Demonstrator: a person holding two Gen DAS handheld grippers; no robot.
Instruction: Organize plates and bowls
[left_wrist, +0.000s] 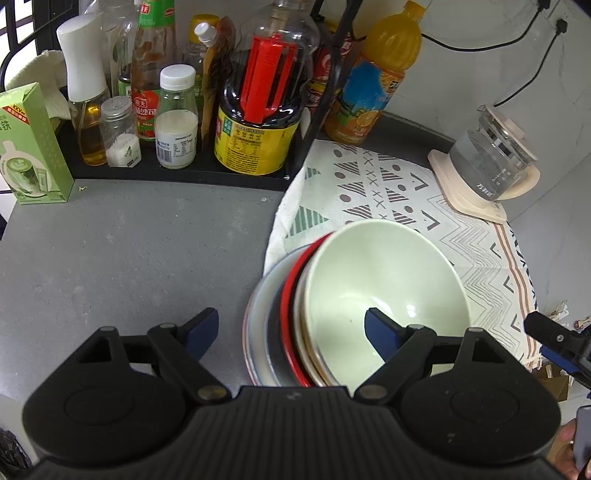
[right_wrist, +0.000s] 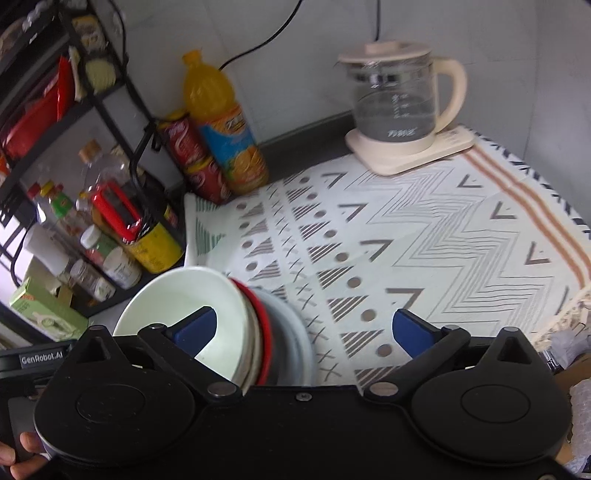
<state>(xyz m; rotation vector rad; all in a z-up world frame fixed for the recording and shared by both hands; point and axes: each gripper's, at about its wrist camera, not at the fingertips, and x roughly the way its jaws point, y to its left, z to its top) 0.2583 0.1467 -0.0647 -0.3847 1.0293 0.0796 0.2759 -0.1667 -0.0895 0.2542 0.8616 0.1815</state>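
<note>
A pale green bowl (left_wrist: 384, 280) tops a tilted stack with a red plate (left_wrist: 290, 295) and a grey-white plate (left_wrist: 258, 317) under it, at the left edge of the patterned cloth (left_wrist: 424, 199). My left gripper (left_wrist: 291, 328) is open, its fingers spread either side of the stack's near rim, one fingertip (left_wrist: 380, 332) inside the bowl. In the right wrist view the stack's green bowl (right_wrist: 184, 295), red plate (right_wrist: 264, 332) and grey plate (right_wrist: 295, 339) sit at lower left. My right gripper (right_wrist: 303, 328) is open, its left fingertip (right_wrist: 195, 328) over the bowl.
A black rack (left_wrist: 184, 173) with sauce bottles, an oil bottle (left_wrist: 258, 122) and a green box (left_wrist: 33, 147) stands at the back left. An orange juice bottle (right_wrist: 221, 122), red cans (right_wrist: 195, 158) and a glass kettle (right_wrist: 399, 99) on its base stand at the back. Grey counter (left_wrist: 129, 258) lies left.
</note>
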